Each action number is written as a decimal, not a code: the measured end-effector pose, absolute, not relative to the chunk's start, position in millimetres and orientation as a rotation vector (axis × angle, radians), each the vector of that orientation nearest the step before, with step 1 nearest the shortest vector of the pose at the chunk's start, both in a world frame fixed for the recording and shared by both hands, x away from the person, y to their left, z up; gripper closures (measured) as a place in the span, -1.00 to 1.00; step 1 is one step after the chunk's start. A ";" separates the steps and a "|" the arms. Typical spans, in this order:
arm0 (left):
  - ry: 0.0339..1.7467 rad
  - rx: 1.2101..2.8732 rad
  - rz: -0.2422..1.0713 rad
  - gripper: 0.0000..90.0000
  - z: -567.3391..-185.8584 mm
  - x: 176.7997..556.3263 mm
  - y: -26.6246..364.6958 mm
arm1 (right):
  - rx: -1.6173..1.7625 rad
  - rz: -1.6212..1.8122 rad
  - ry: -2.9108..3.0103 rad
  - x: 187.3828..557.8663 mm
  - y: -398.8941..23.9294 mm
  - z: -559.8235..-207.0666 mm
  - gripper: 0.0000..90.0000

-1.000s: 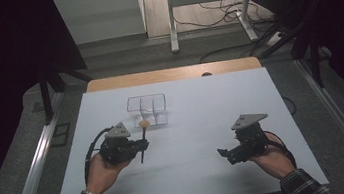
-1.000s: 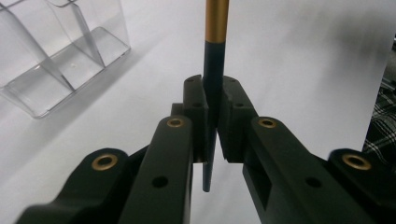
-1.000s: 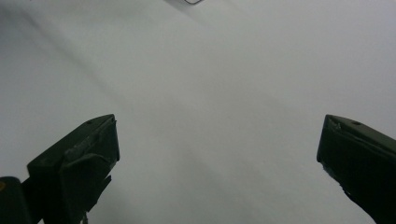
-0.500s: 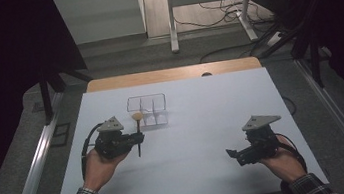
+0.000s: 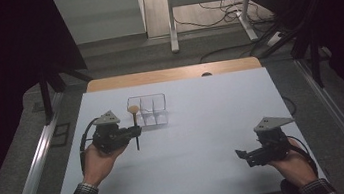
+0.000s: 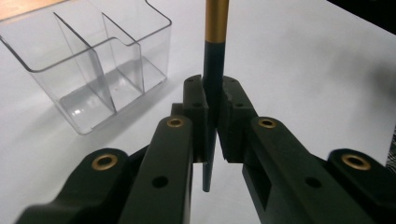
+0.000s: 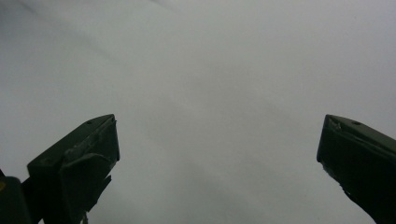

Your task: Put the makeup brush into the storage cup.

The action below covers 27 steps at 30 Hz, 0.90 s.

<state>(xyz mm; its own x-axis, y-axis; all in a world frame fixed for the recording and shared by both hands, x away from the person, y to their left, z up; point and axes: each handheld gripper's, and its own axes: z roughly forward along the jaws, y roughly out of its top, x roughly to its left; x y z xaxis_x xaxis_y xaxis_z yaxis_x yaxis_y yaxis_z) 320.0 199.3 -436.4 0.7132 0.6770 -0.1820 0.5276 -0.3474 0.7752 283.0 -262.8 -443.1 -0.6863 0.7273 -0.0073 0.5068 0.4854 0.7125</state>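
Two jaws of the left gripper (image 6: pixel 212 116) clamp a dark, gold-banded brush (image 6: pixel 212 79), apparently upright, left of centre beside a clear organiser (image 5: pixel 147 110). The right gripper (image 5: pixel 243 155), lower right, gapes wide, holding nothing.

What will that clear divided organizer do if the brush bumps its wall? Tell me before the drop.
The clear organizer looks like thin, hollow plastic with nothing in it, so it is probably light and may slide on the smooth white table rather than tip, given its broad flat base. Its walls seem rigid. The brush, clamped upright in the left gripper, looks stiff.
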 end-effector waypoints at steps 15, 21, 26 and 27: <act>0.921 2.000 0.233 0.85 -425.8 339.2 192.5 | 1.098 1.037 2.373 278.2 -277.1 -439.9 -1.00; 0.928 1.993 0.251 0.85 -421.1 349.0 188.0 | 1.116 1.042 2.358 278.7 -281.5 -439.4 -1.00; 0.924 1.981 0.258 0.85 -419.4 356.8 183.2 | 1.118 1.028 2.367 279.6 -281.1 -440.1 -1.00; 0.922 1.977 0.259 0.85 -419.2 358.2 182.5 | 1.117 1.025 2.368 279.5 -280.7 -440.2 -1.00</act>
<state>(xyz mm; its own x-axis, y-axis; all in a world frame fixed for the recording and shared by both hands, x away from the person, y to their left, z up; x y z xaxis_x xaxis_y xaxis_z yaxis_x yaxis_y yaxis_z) 358.2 182.5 -419.2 0.6989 0.6943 -0.1716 0.5033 -0.3070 0.8078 279.5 -280.7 -440.2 -0.6390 0.7692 0.0089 0.5328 0.4342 0.7263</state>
